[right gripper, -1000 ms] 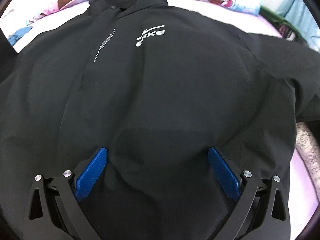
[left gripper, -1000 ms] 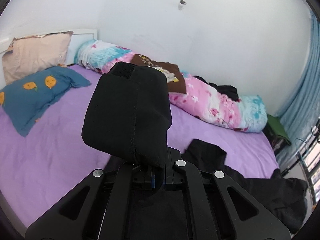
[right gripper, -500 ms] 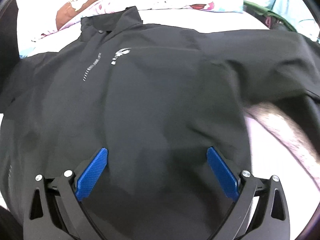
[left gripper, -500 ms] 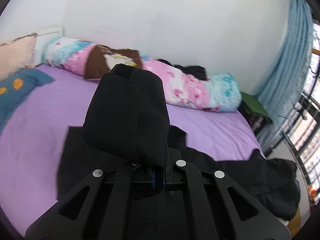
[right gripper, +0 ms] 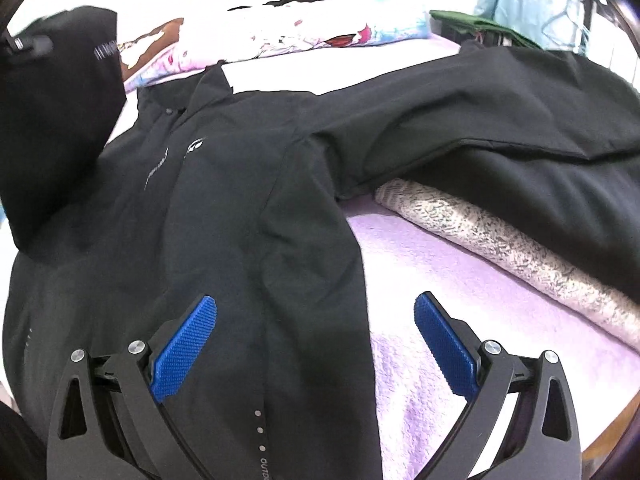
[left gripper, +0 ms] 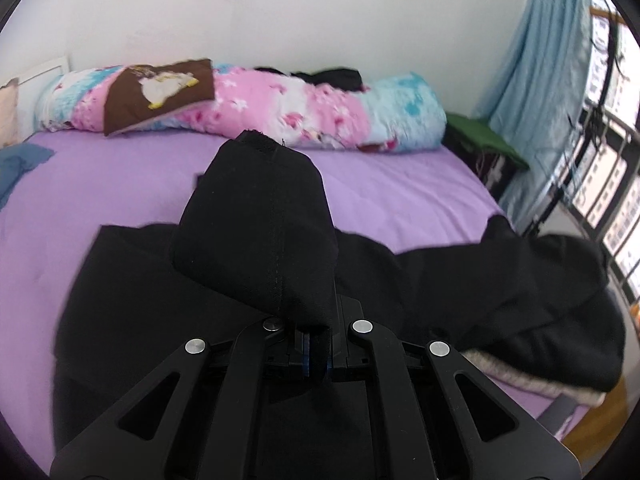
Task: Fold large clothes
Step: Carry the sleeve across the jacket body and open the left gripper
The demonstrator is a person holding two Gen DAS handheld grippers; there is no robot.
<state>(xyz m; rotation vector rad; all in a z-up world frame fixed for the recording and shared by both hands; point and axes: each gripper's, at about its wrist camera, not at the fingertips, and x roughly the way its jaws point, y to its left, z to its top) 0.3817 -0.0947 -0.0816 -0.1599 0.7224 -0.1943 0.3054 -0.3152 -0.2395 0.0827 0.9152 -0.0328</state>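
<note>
Black jacket (right gripper: pixel 248 208) — spread front-up on the bed.
One sleeve (left gripper: pixel 256 236) lifted above the body; the other stretches sideways.

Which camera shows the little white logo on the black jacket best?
The right wrist view: the white logo sits on the chest of the black jacket, laid flat on the bed. In the left wrist view, the sleeve cuff clamped in the left gripper hides the chest, so no logo shows.
</note>
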